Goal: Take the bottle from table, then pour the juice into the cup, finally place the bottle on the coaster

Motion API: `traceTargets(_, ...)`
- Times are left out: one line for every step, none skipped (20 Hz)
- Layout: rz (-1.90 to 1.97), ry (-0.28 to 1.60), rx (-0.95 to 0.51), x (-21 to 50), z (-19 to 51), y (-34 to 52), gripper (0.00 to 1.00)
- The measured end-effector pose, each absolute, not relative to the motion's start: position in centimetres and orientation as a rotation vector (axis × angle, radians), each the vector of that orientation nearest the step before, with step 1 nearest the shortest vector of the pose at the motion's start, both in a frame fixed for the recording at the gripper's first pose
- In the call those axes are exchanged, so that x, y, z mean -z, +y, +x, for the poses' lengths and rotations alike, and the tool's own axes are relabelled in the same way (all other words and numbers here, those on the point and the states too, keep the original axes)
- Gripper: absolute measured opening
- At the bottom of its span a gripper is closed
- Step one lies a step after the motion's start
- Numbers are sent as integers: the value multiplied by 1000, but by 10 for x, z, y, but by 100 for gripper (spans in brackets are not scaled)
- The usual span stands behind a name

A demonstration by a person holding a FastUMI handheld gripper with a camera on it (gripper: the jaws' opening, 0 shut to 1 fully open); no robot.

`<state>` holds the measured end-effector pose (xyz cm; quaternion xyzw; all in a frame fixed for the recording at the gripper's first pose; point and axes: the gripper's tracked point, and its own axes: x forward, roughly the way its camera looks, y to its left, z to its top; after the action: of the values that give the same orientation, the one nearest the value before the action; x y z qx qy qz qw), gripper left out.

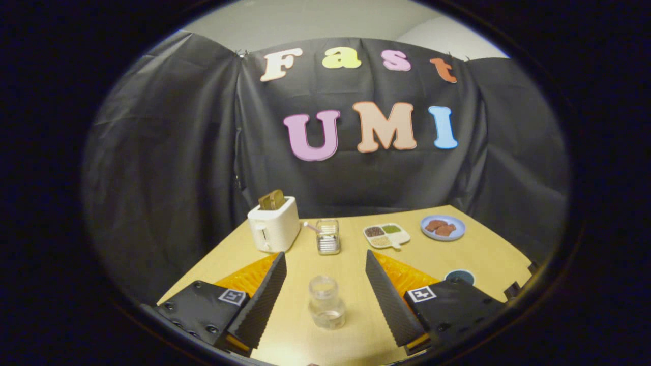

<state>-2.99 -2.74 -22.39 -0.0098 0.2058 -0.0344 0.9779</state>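
Note:
A small clear bottle with a short neck stands upright on the wooden table, low between my two fingers and touching neither. My gripper is open, its fingers spread wide to either side of the bottle. Beyond the fingertips stands a clear glass container with a thin stick leaning out of it. A dark round coaster lies to the right, partly hidden behind the right finger.
A white toaster with a slice of bread in it stands at the back left. Toward the back right are a divided tray of small foods and a blue plate with brown pieces. Black cloth walls close in the table.

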Motion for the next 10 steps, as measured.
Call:
traceTargets(-23,440,70,237,-31,-28,98)
traceTargets(-26,464,71,249,-33,-28,98)
traceTargets(-30,480,75,258,-34,-28,98)
traceTargets(-31,498,76,267,-35,-28,98)
traceTargets(-30,518,79,277,-36,-29,98)
traceTargets(-28,535,79,287,-37,-29,98)
traceTargets(-28,552,82,296,-38,-29,98)
traceTargets(-29,571,85,305,-38,-30,98)
traceTargets(-32,592,87,315,-39,-31,98)
traceTargets(-35,609,89,323,-40,-33,99)
